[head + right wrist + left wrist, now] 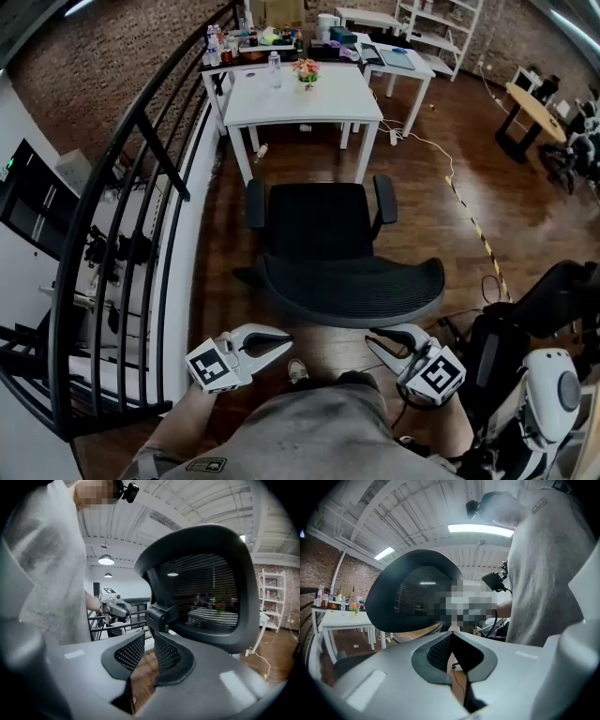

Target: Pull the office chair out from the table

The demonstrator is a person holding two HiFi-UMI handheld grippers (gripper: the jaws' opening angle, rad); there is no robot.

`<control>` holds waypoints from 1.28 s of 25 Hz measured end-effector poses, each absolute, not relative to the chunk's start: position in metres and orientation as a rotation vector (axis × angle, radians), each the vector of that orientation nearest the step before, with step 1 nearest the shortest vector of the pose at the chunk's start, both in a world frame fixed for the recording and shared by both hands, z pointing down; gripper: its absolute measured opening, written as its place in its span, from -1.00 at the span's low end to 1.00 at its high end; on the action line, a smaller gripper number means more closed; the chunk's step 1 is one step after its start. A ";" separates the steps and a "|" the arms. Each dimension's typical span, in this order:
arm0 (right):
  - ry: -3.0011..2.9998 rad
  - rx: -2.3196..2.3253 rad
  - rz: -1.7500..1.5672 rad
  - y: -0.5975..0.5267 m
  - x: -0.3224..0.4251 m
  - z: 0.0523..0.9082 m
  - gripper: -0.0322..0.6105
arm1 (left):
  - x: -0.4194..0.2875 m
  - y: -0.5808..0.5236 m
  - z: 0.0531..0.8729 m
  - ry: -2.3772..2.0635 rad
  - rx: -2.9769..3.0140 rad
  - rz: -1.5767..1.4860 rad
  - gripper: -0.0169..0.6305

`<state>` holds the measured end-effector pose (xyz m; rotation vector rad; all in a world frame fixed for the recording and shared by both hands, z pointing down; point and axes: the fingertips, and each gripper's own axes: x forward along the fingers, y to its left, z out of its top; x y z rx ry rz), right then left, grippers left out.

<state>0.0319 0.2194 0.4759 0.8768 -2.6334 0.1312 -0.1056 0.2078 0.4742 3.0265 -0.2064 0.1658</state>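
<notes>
The black mesh office chair (323,239) stands just in front of the white table (281,103), with its backrest (352,292) toward me. My left gripper (286,344) hangs behind the backrest's left end; its jaws are shut with nothing between them. In the left gripper view the left gripper (451,633) points past the backrest (412,592). My right gripper (372,338) is behind the backrest's right part. In the right gripper view the right gripper (149,638) shows a narrow gap with bare floor through it, and the chair's back bracket (159,616) lies just beyond the tips.
A black railing (141,178) runs along the left. A taped cable (472,221) crosses the wooden floor at right. Dark equipment (553,300) and a white device (548,394) stand at lower right. More tables and a shelf (436,28) are at the back.
</notes>
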 end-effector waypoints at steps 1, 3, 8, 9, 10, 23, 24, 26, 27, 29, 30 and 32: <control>-2.648 0.857 0.139 0.223 0.027 0.476 -0.73 | -0.102 0.213 0.476 -0.198 3.022 0.164 -0.95; -2.667 0.815 0.153 0.229 0.020 0.479 -0.82 | -0.093 0.223 0.477 -0.189 3.017 0.158 -0.95; -2.720 0.683 0.169 0.252 0.008 0.491 -0.88 | -0.065 0.251 0.483 -0.182 2.995 0.127 -0.95; -2.728 0.662 0.169 0.258 0.007 0.493 -0.88 | -0.058 0.258 0.486 -0.180 2.989 0.127 -0.95; -2.737 0.642 0.169 0.264 0.007 0.493 -0.88 | -0.052 0.265 0.488 -0.176 2.982 0.131 -0.95; -2.833 0.409 0.368 0.388 0.037 0.517 -0.88 | 0.024 0.382 0.512 -0.179 2.870 0.160 -0.95; -2.834 0.394 0.390 0.398 0.039 0.521 -0.88 | 0.026 0.391 0.513 -0.194 2.856 0.156 -0.95; -2.826 0.366 0.428 0.413 0.042 0.529 -0.88 | 0.027 0.406 0.518 -0.220 2.825 0.142 -0.95; -2.820 0.357 0.441 0.418 0.042 0.533 -0.88 | 0.026 0.412 0.522 -0.225 2.813 0.143 -0.95; -2.813 0.356 0.466 0.426 0.042 0.539 -0.88 | 0.025 0.424 0.530 -0.220 2.790 0.156 -0.95; -2.811 0.365 0.481 0.429 0.042 0.540 -0.88 | 0.025 0.428 0.532 -0.212 2.780 0.161 -0.95; -2.810 0.381 0.503 0.430 0.040 0.539 -0.88 | 0.026 0.430 0.529 -0.192 2.774 0.159 -0.95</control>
